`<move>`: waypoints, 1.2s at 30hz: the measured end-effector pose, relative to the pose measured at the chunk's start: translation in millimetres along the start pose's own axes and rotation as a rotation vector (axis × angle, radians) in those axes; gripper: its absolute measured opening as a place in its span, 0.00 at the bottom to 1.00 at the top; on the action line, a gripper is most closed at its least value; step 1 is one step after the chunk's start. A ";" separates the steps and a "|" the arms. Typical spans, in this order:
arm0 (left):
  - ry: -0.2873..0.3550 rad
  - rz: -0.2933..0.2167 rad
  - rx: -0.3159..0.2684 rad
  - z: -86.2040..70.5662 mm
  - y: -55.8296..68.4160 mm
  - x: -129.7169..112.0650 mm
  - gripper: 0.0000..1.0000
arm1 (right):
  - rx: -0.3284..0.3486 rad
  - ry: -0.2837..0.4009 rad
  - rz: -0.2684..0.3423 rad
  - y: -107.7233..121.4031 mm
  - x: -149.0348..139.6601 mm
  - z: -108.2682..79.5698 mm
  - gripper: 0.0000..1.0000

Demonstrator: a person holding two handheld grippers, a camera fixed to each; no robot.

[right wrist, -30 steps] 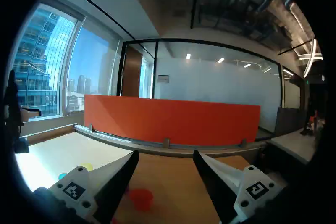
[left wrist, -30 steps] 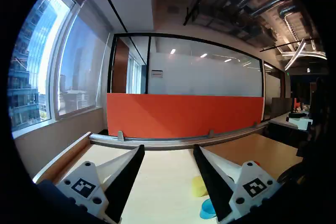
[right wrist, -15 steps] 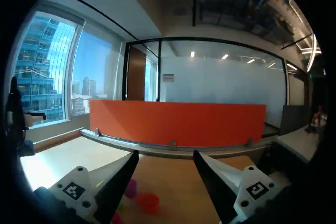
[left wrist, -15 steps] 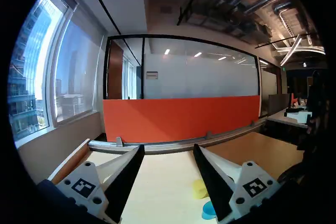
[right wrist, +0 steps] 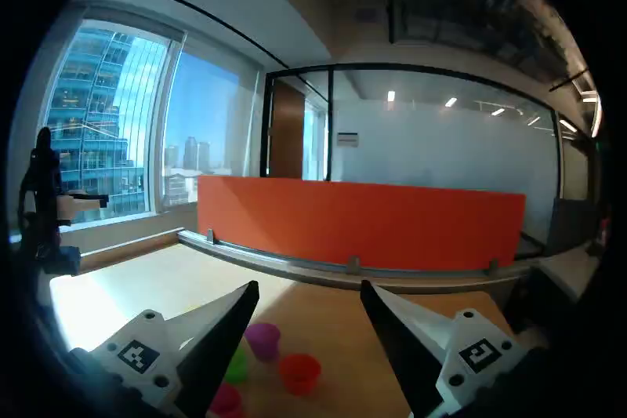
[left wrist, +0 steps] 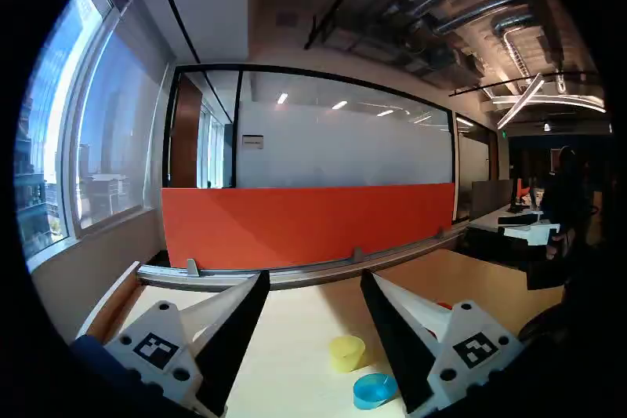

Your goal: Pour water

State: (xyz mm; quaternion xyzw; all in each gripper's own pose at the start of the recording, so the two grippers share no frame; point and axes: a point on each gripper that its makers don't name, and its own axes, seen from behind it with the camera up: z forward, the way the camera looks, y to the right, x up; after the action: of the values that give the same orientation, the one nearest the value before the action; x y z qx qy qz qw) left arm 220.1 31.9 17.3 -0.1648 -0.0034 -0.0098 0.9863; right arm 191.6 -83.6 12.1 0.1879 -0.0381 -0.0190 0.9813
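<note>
1. On the pale wooden desk (left wrist: 302, 324), in the left gripper view, a yellow cup (left wrist: 346, 353) is seen standing upright. A blue cup (left wrist: 374, 390) is seen just beside it, nearer the camera and partly hidden by one finger.
2. The left gripper (left wrist: 313, 274) is held above the desk with its fingers spread wide, and nothing is gripped between them.
3. A small red shape (left wrist: 444, 306) is glimpsed past the same finger; what it is cannot be told.
4. In the right gripper view, the right gripper (right wrist: 308, 285) is likewise spread wide, and nothing is held by it.
5. Low in the gap between its fingers, a purple cup (right wrist: 262, 339) and a red cup (right wrist: 300, 372) are seen upright on the desk, near each other but apart.
6. A green cup (right wrist: 237, 367) and a pink cup (right wrist: 226, 401) are partly covered by one finger.
7. An orange partition (right wrist: 360, 226) is seen along the far edge of the desk, with tall windows (right wrist: 102, 143) to one side.
8. Whether any cup holds water cannot be told.
</note>
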 end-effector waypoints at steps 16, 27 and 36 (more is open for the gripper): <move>0.029 -0.025 -0.134 -6.9 32.2 6.5 0.85 | 0.214 0.031 0.035 -44.3 12.5 -0.4 1.00; 0.011 -0.006 -0.147 -1.7 31.2 -2.0 0.85 | 0.224 0.022 0.001 -46.7 10.2 0.4 1.00; -0.010 0.005 -0.180 2.3 36.3 -13.4 0.85 | 0.243 0.006 -0.012 -50.1 10.7 -0.6 1.00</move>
State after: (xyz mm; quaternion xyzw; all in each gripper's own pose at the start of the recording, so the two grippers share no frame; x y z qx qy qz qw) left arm 207.4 67.2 7.5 -0.2527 -0.0072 -0.0067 0.9675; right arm 201.2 -130.5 -6.2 0.3056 -0.0359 -0.0197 0.9513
